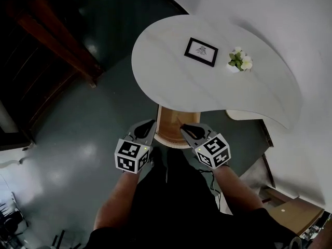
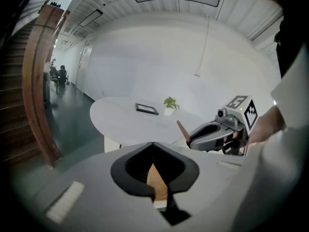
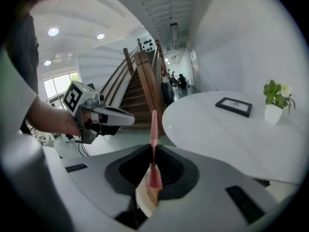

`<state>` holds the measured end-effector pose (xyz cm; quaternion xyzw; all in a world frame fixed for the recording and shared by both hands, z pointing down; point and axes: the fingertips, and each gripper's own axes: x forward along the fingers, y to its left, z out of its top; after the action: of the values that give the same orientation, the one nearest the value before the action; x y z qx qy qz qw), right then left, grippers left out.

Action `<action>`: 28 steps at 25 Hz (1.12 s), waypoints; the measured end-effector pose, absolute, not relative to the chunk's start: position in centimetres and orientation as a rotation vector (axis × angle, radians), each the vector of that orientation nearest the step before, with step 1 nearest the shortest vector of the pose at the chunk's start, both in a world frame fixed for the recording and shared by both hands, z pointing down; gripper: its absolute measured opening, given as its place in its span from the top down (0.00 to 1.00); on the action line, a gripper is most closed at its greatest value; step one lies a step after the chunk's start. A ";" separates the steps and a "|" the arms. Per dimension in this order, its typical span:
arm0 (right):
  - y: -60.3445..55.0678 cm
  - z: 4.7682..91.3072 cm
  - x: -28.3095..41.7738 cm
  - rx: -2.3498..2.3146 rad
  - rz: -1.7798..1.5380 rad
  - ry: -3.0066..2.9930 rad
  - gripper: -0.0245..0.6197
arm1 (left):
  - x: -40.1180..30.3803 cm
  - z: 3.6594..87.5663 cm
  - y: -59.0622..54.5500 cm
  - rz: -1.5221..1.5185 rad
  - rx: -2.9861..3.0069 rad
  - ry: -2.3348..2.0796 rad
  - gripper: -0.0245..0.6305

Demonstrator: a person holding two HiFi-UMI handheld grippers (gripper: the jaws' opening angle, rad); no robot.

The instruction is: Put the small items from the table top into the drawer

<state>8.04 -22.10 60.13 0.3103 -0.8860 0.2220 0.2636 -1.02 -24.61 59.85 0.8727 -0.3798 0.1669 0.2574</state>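
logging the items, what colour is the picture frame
The picture frame is black, white inside; clearest in head view.

Matt white top, shiny floor, grey plastic tools

The table top (image 1: 171, 77) is smooth, matt white with a faint grain. The picture frame (image 1: 201, 52) has a black, slightly satin border around white paper. The small pot (image 3: 273, 114) is plain matt white. The floor (image 1: 78, 139) is a glossy grey-green that mirrors the lights. The left gripper (image 2: 153, 144) and right gripper (image 1: 182, 126) have smooth matt grey plastic shells with black inner faces. A thin pink strip (image 3: 153, 124), matt, sits between the right one's closed jaws. The wooden unit (image 1: 170, 123) under the table is pale and matt, and the staircase (image 3: 145, 81) is dark polished wood.
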 end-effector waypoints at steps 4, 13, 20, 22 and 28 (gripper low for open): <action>-22.4 64.6 8.4 0.770 0.603 -2.309 0.89 | -0.3 62.9 -24.6 0.499 2.330 -1.003 0.94; -21.3 71.7 8.7 0.555 0.554 -2.167 0.88 | 1.3 68.6 -25.1 0.623 2.301 -0.971 0.94; -20.8 76.2 9.1 0.452 0.487 -2.042 0.88 | 2.0 72.2 -23.6 0.797 2.326 -0.886 0.94; -20.7 77.3 8.9 0.419 0.468 -2.012 0.88 | 1.6 72.5 -23.4 0.775 2.302 -0.901 0.94; -20.7 79.9 8.5 0.362 0.443 -1.953 0.88 | 0.3 73.1 -22.9 0.746 2.258 -0.929 0.94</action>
<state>8.47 -20.71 79.88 0.1514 -0.8165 0.1854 0.5254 0.27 -22.87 73.11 0.8464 -0.3481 0.2795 0.2903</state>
